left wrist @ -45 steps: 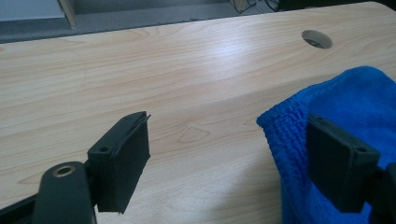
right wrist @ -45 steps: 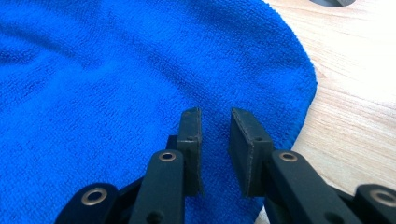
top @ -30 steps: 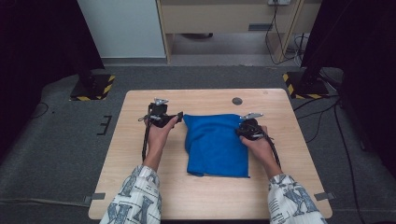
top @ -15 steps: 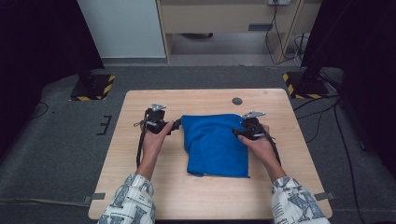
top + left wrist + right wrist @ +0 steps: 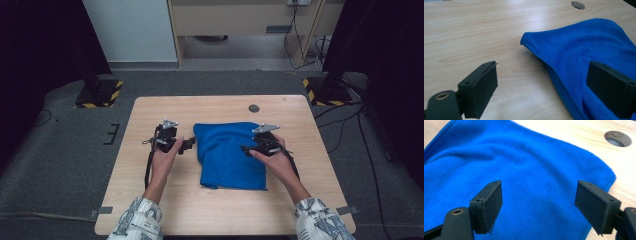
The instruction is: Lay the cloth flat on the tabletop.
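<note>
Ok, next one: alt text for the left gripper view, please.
A folded blue cloth lies on a light wooden table, its near corner pointing left. The open left gripper has one black jaw over bare wood and the other over the cloth. A round hole sits in the tabletop beyond.

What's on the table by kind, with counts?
Blue cloth: 1
Grippers: 2, left gripper and right gripper, both with jaws open
Round hole in table: 1
Total: 4
</note>
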Demonstrator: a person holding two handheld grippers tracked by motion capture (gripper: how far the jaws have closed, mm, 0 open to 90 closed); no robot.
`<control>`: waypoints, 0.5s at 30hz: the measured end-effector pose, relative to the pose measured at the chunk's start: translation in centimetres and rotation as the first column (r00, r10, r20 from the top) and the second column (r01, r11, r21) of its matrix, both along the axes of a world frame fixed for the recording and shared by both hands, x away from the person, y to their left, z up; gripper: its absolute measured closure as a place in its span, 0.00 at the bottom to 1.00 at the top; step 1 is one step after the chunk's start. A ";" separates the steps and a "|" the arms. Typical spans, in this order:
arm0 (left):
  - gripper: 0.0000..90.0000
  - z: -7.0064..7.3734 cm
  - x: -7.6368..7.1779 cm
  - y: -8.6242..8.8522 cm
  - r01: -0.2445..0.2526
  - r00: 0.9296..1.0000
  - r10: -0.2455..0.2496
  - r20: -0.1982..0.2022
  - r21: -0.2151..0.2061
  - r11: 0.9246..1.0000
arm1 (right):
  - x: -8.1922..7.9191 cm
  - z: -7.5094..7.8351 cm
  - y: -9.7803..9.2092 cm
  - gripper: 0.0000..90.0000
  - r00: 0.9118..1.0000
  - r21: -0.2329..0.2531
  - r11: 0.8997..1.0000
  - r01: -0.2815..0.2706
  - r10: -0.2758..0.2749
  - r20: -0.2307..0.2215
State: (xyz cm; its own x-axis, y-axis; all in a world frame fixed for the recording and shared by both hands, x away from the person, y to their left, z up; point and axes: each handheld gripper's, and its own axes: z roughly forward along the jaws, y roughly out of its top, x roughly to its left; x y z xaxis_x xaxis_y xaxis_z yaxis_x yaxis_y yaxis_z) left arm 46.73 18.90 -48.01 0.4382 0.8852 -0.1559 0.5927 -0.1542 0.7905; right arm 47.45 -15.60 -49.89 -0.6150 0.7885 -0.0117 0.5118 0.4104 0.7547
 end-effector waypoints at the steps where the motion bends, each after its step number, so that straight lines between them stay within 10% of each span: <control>1: 0.10 -0.1 -0.1 -0.1 0.003 1.000 -0.003 0.001 0.007 1.000 | -0.3 0.0 0.2 0.25 1.000 -0.017 1.000 -0.008 0.008 0.002; 15: 0.14 -2.2 -1.8 -0.9 0.042 0.999 -0.042 -0.003 0.014 0.999 | -5.0 0.0 2.0 0.44 0.995 0.032 0.996 -0.085 0.084 0.046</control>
State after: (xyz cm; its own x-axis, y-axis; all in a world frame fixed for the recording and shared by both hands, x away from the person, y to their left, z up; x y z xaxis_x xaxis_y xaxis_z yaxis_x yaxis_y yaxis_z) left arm 44.89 17.97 -50.16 0.4743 0.8684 -0.1449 0.5877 -0.1897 0.7865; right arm 42.43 -13.64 -49.90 -0.6787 0.7342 -0.0148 0.4422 0.4248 0.7899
